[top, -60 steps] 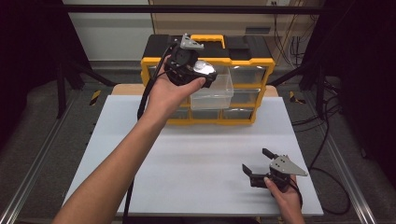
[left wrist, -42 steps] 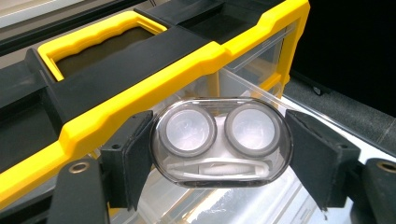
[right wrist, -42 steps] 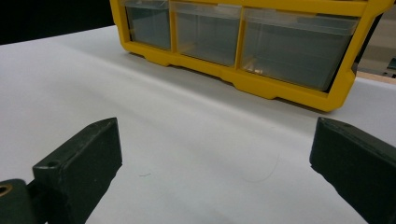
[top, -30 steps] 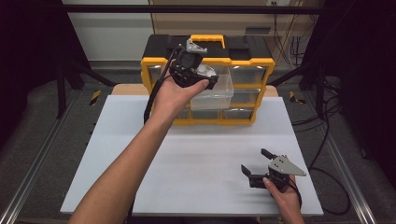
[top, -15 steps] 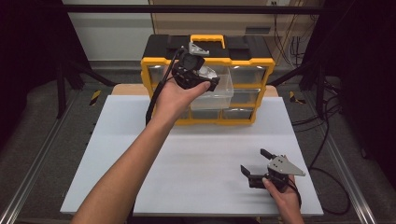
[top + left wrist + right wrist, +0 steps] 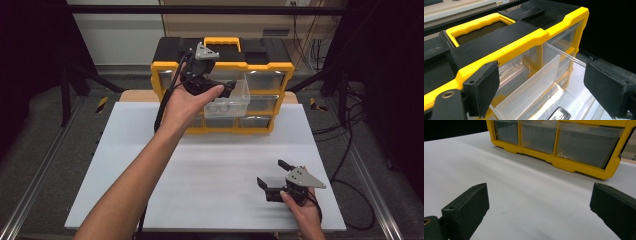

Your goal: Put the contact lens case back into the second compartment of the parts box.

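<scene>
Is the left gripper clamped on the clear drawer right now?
No: the left gripper has its jaws standing apart, having just been opening, with the pulled-out clear drawer between them, untouched by the pads.

My clear plastic drawer point(image 6: 231, 97) sticks out of the top row of the yellow-and-black organizer point(image 6: 260, 62), pulled partway open, sitting level, with small pale items lying inside it.

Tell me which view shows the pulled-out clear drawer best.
The high view: the whole clear drawer sticks out of the yellow organizer. The left gripper view gives a cropped close-up of its walls. The right gripper view has closed lower drawers.
</scene>
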Motion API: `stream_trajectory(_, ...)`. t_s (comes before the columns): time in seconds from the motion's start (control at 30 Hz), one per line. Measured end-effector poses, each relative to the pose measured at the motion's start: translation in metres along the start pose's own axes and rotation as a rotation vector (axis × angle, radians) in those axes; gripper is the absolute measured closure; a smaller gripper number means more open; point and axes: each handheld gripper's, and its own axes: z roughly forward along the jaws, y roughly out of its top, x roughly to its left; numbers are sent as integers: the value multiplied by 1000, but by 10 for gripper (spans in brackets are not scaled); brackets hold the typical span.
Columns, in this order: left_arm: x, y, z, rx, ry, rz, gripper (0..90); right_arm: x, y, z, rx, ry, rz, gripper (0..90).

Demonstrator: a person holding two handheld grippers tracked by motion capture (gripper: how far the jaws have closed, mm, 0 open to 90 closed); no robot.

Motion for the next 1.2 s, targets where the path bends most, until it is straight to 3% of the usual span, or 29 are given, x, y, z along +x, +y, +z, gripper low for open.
stream_trajectory(0.3,0,-2,-4,-58,-4,5,47,0,0,0,-1,0,1,27)
stream_trajectory(0.63,-3,-10,-16,-146,-7,2,33,0,0,0,-2,2,-13,27)
stream_trajectory(1.2,-1,-36,-41,-214,-28,-8,24,1,0,0,-2,5,-9,27)
